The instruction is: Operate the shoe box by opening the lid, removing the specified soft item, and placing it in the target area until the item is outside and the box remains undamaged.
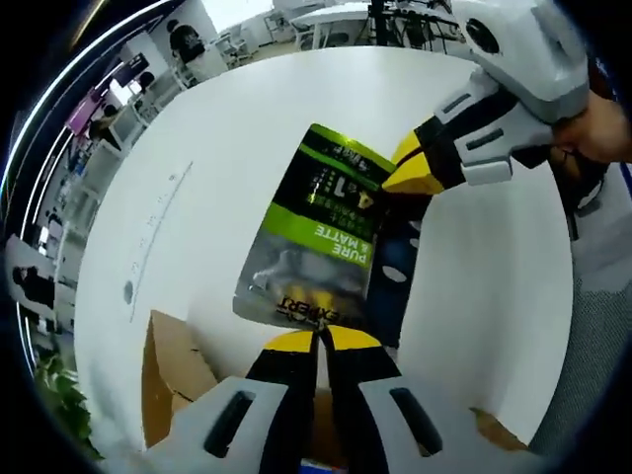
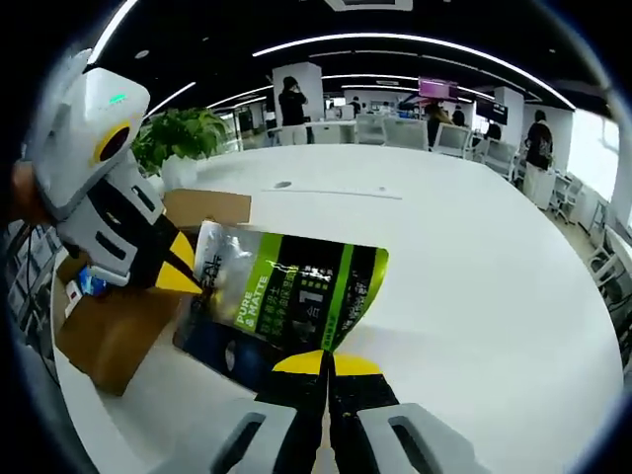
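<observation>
A soft green, black and silver pouch (image 1: 316,237) hangs over the white table, held at both ends. My left gripper (image 1: 318,336) is shut on its lower edge in the left gripper view, and my right gripper (image 1: 400,178) comes in from the upper right, shut on its far corner. In the right gripper view the pouch (image 2: 286,291) lies across the middle, my right gripper (image 2: 326,363) is shut on its near edge, and my left gripper (image 2: 183,272) pinches its left end. The brown cardboard shoe box (image 2: 128,316) sits open at the left, below the pouch; its flap (image 1: 168,375) shows at the lower left.
The white table (image 2: 474,276) stretches wide to the right and far side. A potted green plant (image 2: 183,133) stands behind the box. A person's hand (image 1: 602,123) holds the right gripper. Desks, chairs and standing people fill the room beyond the table.
</observation>
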